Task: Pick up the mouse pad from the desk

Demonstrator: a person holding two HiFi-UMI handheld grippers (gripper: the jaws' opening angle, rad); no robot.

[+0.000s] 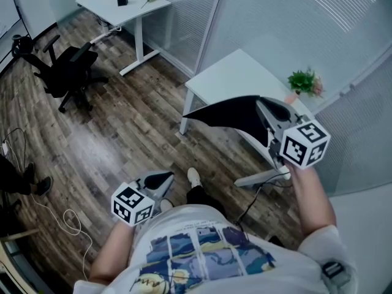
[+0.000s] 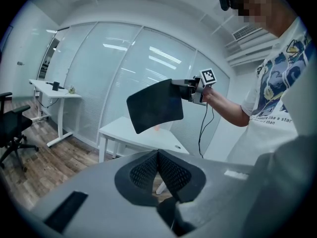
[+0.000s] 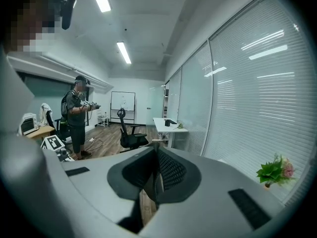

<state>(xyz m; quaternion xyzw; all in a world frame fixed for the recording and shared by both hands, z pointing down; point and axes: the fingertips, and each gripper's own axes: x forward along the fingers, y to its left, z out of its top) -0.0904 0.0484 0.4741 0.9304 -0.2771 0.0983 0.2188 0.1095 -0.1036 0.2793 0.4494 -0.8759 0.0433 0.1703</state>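
Note:
The black mouse pad (image 1: 228, 114) hangs in the air above the white desk (image 1: 233, 72), clear of its top. My right gripper (image 1: 263, 112) is shut on the pad's right edge. In the right gripper view the pad (image 3: 151, 188) shows edge-on as a thin sheet pinched between the pads. In the left gripper view the pad (image 2: 156, 105) juts out left of the right gripper (image 2: 188, 89), above the desk (image 2: 143, 138). My left gripper (image 1: 160, 179) is low at the person's left side, shut, with nothing between its jaws (image 2: 158, 155).
A small potted plant (image 1: 304, 81) stands at the desk's far right edge by the glass wall. A black office chair (image 1: 67, 72) and a second white desk (image 1: 122, 5) stand further off. A cable (image 1: 70, 222) lies on the wood floor. Another person (image 3: 77, 115) stands far back.

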